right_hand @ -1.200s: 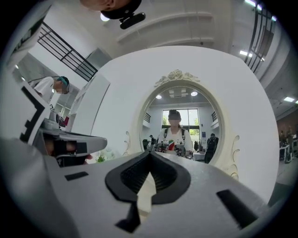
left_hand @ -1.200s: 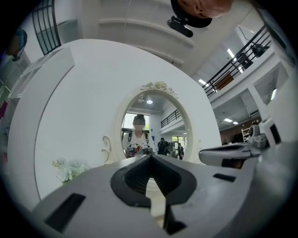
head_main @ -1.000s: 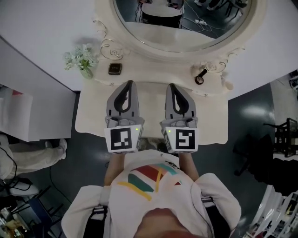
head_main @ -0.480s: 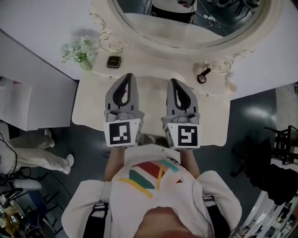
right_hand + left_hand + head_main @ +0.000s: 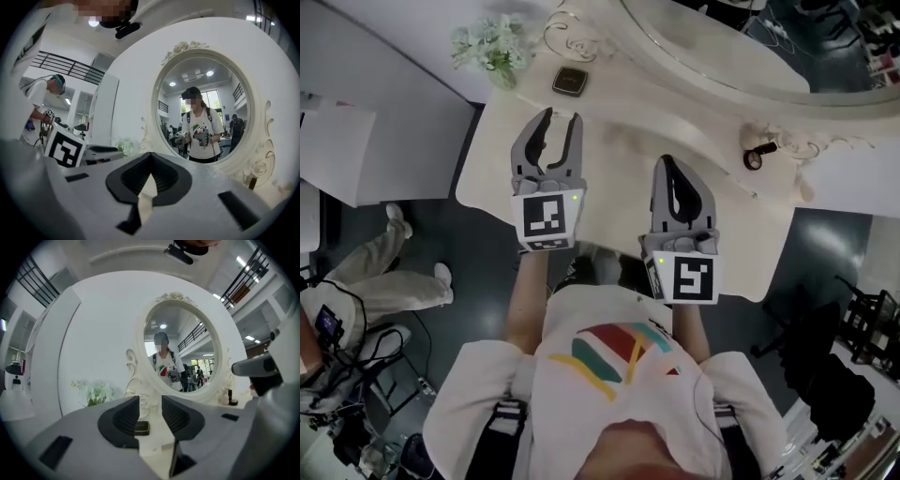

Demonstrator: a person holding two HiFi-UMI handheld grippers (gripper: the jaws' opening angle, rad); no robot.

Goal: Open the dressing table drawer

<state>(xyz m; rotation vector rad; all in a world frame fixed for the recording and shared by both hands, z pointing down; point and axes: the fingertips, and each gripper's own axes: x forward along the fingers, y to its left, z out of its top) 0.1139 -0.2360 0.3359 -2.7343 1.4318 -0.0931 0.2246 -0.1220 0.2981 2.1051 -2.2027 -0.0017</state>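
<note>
Looking down from the head view, the cream-painted dressing table (image 5: pixel 619 178) with a curvy-edged top sits right in front of the person. The drawer is tucked under the near edge of that top, so no view shows its front.

The grey left gripper (image 5: pixel 562 117) with a black-and-white marker cube is over the left part of the top, pointing level toward the far side. Its jaws have just been opening and now stand wide apart with nothing gripped between them. In the left gripper view you can see through the gap to the small dark square box (image 5: pixel 569 81) lying on the top a bit further away, near the mirror frame.

The matching grey right gripper (image 5: pixel 673 164) is over the right-middle of the top, nearer to the person than the left one. Its jaws are pressed together at the tips and it's holding nothing.

On the far side stands the big oval mirror (image 5: pixel 722 37) in an ornate cream frame; both gripper views catch the person reflected in it, in a white T-shirt (image 5: pixel 600 375) with coloured stripes. On the far left there's a little bunch of pale green-white flowers (image 5: pixel 495 45), and on the far right a small black ring-shaped thing (image 5: pixel 755 157) by the frame. Someone else's legs in pale trousers (image 5: pixel 389 272) show on the dark floor off to the left.
</note>
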